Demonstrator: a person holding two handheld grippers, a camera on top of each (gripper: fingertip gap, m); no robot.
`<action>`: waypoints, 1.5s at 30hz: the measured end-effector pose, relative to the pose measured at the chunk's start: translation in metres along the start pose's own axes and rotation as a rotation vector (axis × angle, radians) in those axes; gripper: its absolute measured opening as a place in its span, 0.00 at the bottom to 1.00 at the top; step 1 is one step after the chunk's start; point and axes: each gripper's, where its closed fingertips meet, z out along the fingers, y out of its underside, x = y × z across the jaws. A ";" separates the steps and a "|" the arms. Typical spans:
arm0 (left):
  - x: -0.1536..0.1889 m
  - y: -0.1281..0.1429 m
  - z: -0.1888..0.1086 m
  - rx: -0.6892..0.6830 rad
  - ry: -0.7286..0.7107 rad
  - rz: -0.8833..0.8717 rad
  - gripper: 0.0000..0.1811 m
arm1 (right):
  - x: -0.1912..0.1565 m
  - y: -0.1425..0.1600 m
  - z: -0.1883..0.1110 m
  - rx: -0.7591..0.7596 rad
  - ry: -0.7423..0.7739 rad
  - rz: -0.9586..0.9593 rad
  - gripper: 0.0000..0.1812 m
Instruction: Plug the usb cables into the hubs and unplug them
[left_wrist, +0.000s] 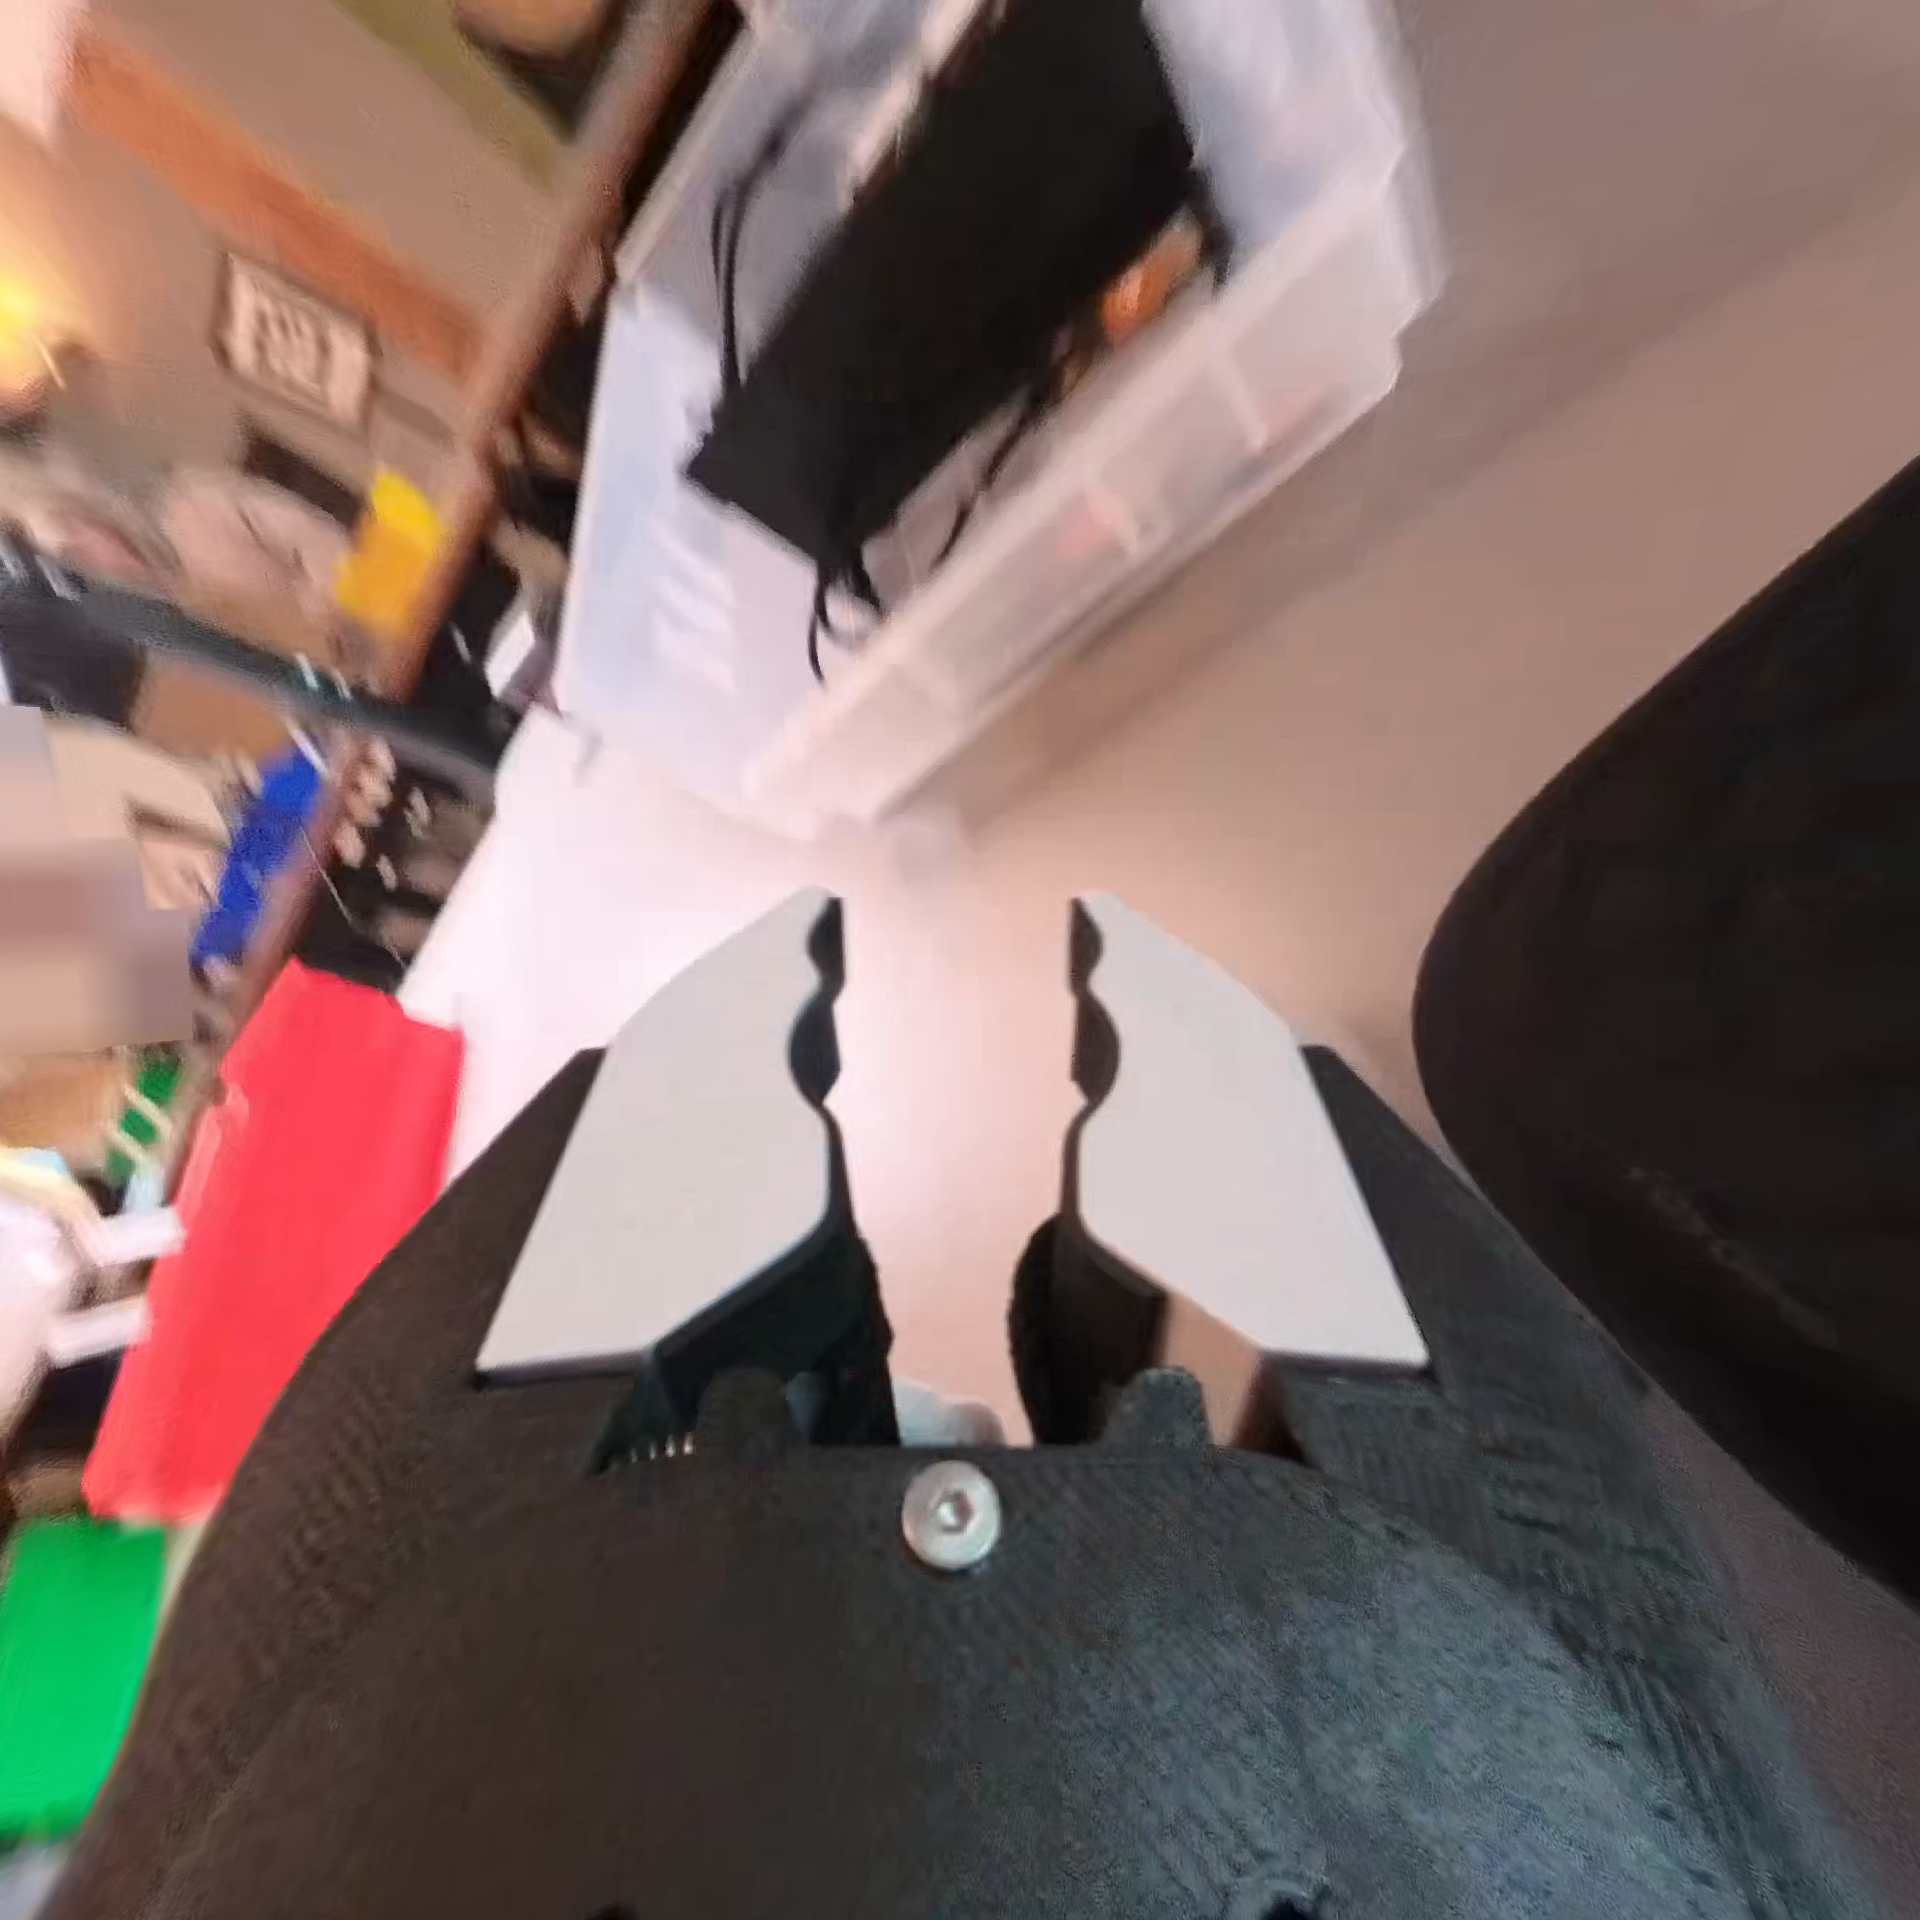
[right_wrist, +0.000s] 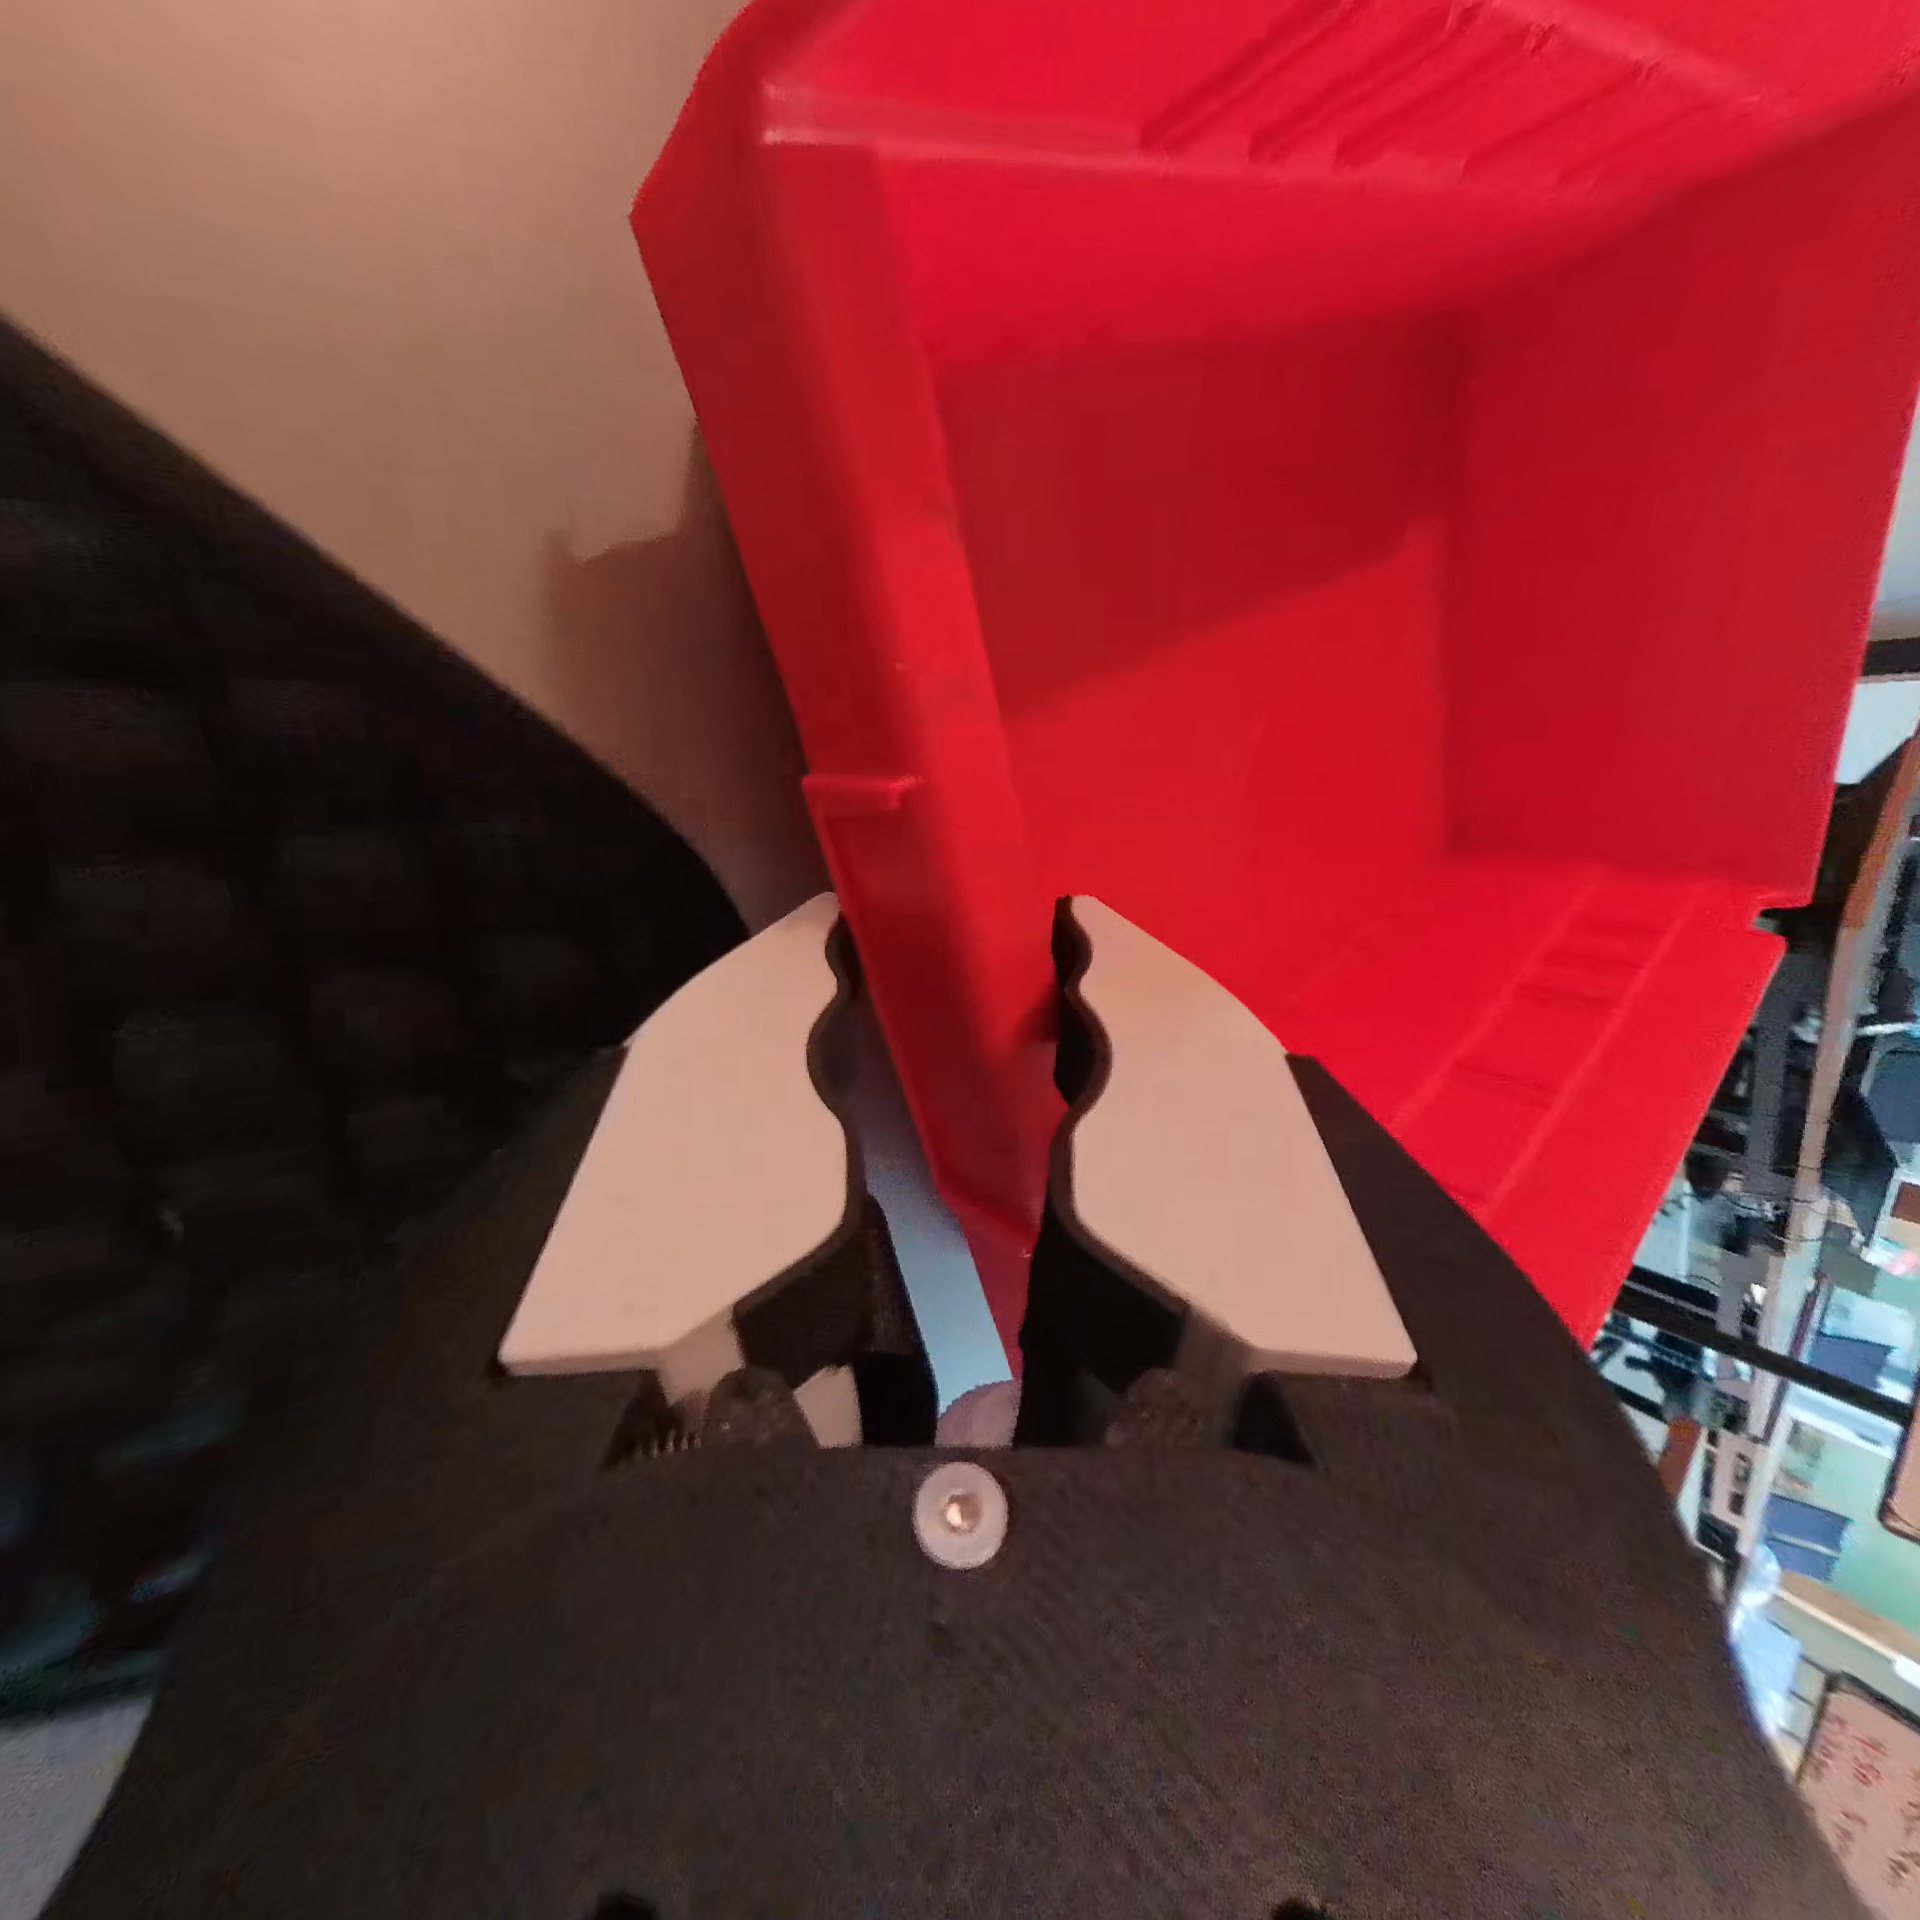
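My left gripper (left_wrist: 956, 914) is open and empty above the pale table (left_wrist: 1143, 831). Beyond it stands a clear plastic bin (left_wrist: 1299, 416) holding black items and dark cables (left_wrist: 831, 613); the view is blurred and no hub can be made out. My right gripper (right_wrist: 948, 920) is shut on the side wall (right_wrist: 914, 831) of a red plastic bin (right_wrist: 1351, 623), with a pad on each side of the wall. The red bin's inside shows no contents. The red bin also shows at the left of the left wrist view (left_wrist: 301, 1247).
A black chair back (left_wrist: 1714, 1039) rises at the right of the left wrist view and at the left of the right wrist view (right_wrist: 260, 935). Cluttered shelves (right_wrist: 1818, 1351) stand past the red bin. A green bin (left_wrist: 73, 1704) and a blue one (left_wrist: 260, 862) lie at the left.
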 end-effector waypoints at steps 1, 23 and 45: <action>-0.002 -0.011 0.002 0.052 -0.003 0.051 0.28 | 0.000 0.006 -0.002 -0.003 -0.012 0.002 0.20; 0.006 0.030 0.048 -0.372 0.154 0.285 0.24 | -0.012 0.147 -0.053 -0.215 -0.187 0.327 0.25; -0.066 -0.010 -0.095 0.261 -0.159 -0.255 0.50 | 0.053 -0.047 -0.199 0.848 0.374 0.007 0.52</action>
